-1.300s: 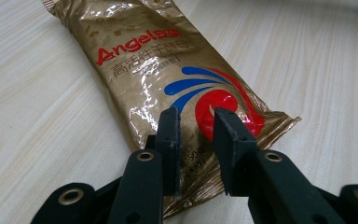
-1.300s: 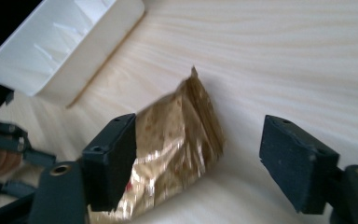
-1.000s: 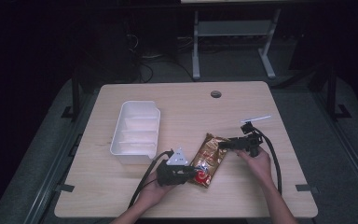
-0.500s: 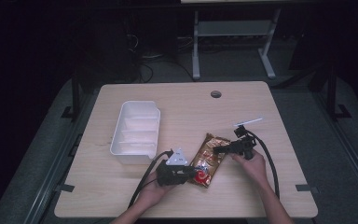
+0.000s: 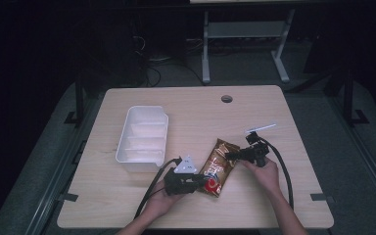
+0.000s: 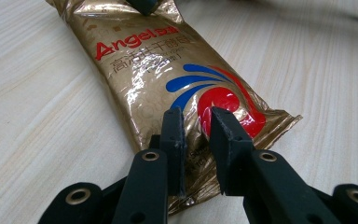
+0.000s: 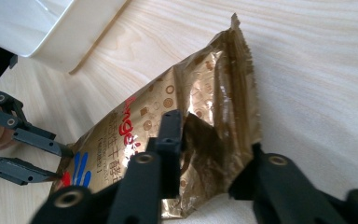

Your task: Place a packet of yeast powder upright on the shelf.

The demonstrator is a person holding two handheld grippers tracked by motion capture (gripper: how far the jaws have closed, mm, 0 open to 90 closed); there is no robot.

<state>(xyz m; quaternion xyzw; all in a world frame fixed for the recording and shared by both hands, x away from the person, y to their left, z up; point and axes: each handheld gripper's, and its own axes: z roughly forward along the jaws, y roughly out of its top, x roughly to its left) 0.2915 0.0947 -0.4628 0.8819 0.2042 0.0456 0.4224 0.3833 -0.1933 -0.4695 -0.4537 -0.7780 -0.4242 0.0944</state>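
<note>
A gold foil packet (image 5: 218, 166) with red and blue print lies on the wooden table (image 5: 293, 196), near its front middle. My left gripper (image 5: 203, 182) is shut on the packet's near end; in the left gripper view its jaws (image 6: 196, 126) pinch the foil (image 6: 158, 60). My right gripper (image 5: 231, 155) comes in from the right at the packet's far end. Its jaws have just been closing, and in the right gripper view (image 7: 212, 144) the foil (image 7: 200, 93) stands buckled between them. The left gripper (image 7: 51, 161) shows there at the far end.
A white divided tray (image 5: 127, 128) stands left of the packet, close behind my left hand, and its corner (image 7: 42, 28) appears in the right gripper view. A small white strip (image 5: 260, 128) lies just beyond my right gripper. A cable hole (image 5: 226, 99) sits near the table's back edge.
My right gripper's jaws have drawn in around the packet's far end. The left gripper and the packet have stayed where they were.
</note>
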